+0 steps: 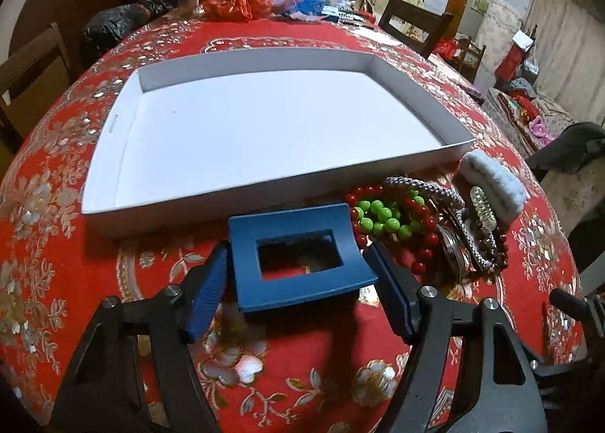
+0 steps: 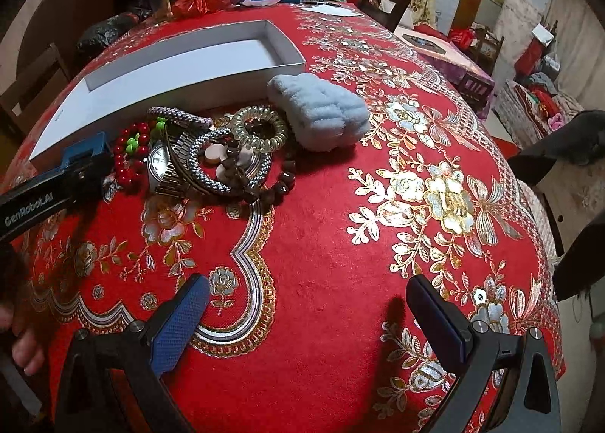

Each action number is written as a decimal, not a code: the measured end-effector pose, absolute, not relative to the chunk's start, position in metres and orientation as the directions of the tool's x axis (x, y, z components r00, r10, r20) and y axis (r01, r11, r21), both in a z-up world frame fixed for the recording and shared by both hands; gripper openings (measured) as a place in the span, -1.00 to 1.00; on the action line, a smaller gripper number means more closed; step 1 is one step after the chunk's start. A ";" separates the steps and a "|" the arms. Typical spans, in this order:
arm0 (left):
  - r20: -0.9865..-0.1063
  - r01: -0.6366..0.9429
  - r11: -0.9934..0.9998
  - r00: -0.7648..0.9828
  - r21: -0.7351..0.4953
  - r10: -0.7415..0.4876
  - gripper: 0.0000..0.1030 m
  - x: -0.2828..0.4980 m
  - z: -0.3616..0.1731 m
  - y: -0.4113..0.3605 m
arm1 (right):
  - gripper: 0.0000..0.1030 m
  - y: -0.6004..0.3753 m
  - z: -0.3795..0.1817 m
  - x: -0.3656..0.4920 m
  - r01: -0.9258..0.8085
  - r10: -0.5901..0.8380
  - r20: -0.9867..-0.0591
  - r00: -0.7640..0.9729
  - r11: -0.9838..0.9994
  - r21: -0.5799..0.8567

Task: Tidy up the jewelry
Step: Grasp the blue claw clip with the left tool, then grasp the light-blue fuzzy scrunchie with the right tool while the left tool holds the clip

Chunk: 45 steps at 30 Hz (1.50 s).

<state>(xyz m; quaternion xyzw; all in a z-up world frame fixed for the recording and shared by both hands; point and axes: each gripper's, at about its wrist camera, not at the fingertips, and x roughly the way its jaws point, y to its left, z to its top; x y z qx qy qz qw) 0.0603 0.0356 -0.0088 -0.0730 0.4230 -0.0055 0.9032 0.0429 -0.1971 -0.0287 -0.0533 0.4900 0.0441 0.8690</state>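
Red floral tablecloth (image 2: 302, 229) is covering the whole table. We are holding our left gripper (image 1: 298, 282) around a blue rectangular hair claw clip (image 1: 298, 263): both ribbed pads are touching its sides, though whether they are gripping it we cannot tell. At 12 o'clock from it a shallow white cardboard box (image 1: 242, 191) is sitting empty. At 2 o'clock the jewelry pile is crowding close: red bead bracelet (image 1: 423, 240), green beads (image 1: 382, 215), braided cords (image 1: 427, 187), a metal-band wristwatch (image 2: 160, 161), a clear coil hair tie (image 2: 261, 127), a fluffy pale blue scrunchie (image 2: 321, 115). Our right gripper (image 2: 306, 319) is hovering wide open, empty. "GenRobot.AI" is showing on the left tool.
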 end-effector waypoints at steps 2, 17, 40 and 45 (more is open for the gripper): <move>-0.765 -0.045 0.991 0.641 -0.125 -0.068 0.37 0.056 -0.009 0.038 | 1.00 -0.198 -0.029 0.044 -0.127 0.030 -0.857 0.514 0.991 -0.042; -0.790 0.008 1.000 0.613 -0.009 -0.012 0.31 0.049 -0.015 0.031 | 1.00 -0.209 -0.033 0.038 -0.118 0.075 -0.852 0.518 0.993 0.016; -0.792 -0.001 1.000 0.610 -0.006 -0.004 0.39 0.050 -0.016 0.033 | 1.00 -0.199 -0.032 0.044 -0.107 0.072 -0.838 0.541 0.994 0.017; -0.792 -0.001 1.000 0.610 -0.005 -0.004 0.40 0.050 -0.016 0.033 | 1.00 -0.199 -0.033 0.044 -0.109 0.073 -0.839 0.540 0.994 0.017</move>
